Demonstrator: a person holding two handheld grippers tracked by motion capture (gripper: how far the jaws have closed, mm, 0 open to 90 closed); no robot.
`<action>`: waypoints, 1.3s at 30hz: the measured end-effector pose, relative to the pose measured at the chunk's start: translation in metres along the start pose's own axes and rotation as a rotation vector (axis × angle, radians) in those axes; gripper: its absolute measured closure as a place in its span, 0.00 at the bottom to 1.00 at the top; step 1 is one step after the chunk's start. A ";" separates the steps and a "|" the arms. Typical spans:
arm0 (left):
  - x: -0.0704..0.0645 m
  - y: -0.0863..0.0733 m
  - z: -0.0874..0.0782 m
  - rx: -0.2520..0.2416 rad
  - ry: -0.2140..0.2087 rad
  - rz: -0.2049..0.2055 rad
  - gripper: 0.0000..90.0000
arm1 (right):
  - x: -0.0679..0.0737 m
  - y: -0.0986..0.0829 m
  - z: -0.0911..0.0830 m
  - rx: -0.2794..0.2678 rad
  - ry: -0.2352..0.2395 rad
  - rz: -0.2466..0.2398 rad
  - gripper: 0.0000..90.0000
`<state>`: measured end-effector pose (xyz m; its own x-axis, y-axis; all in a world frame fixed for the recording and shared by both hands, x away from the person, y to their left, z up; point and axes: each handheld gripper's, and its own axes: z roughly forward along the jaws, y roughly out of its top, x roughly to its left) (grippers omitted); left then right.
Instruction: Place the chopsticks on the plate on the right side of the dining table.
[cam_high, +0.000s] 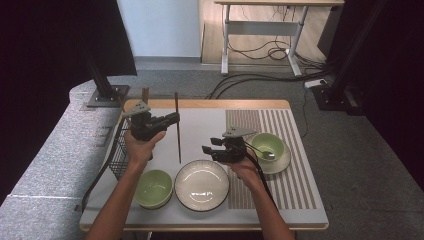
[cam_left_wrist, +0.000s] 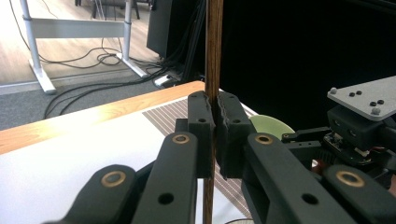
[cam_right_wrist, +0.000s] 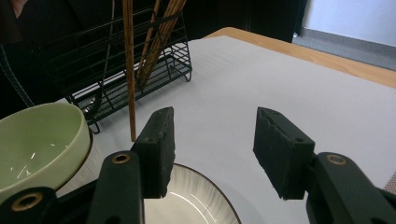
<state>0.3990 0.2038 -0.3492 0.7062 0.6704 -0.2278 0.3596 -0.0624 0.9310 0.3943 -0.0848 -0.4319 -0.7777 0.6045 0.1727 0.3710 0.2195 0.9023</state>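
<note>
Black padded jaws of the left gripper (cam_left_wrist: 214, 135) sit closest in the left gripper view, pressed together on a single dark wooden chopstick (cam_left_wrist: 214, 51) that runs straight up between the pads and on below them. From the high view the same chopstick (cam_high: 177, 127) stands nearly upright over the white mat (cam_high: 200, 130), gripped near its upper part, its lower tip down close to the rim of the cream ribbed plate (cam_high: 201, 185); whether the tip touches the mat I cannot tell. A stick like this is light, stiff and smooth, so I judge the risk is not weight but pivoting: held at one narrow spot it can swing or slide through the pads, and a hold nearer the middle would steady it. More chopsticks (cam_right_wrist: 161, 35) lean in the black wire basket (cam_right_wrist: 135, 74) at the table's left edge. The right gripper (cam_right_wrist: 215, 140) hovers above the plate with its jaws spread wide and nothing between them, well placed to take the lower half of the stick. A green bowl (cam_high: 153, 187) rests left of the plate, and a second green bowl with a spoon (cam_high: 268, 146) sits on a saucer over the striped placemat (cam_high: 295, 175).
</note>
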 end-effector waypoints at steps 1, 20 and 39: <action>0.000 0.000 0.000 0.000 -0.002 0.001 0.95 | 0.000 0.000 0.000 -0.001 0.000 -0.001 0.54; -0.003 -0.003 0.007 0.011 -0.012 0.000 0.95 | 0.005 0.005 0.004 -0.003 0.009 -0.005 0.54; -0.007 -0.004 0.014 0.016 -0.027 -0.002 0.95 | 0.014 0.017 0.011 -0.008 0.028 -0.022 0.55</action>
<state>0.4013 0.1890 -0.3551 0.7216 0.6503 -0.2374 0.3703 -0.0730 0.9260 0.3958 -0.0640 -0.4187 -0.7992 0.5784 0.1639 0.3498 0.2257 0.9092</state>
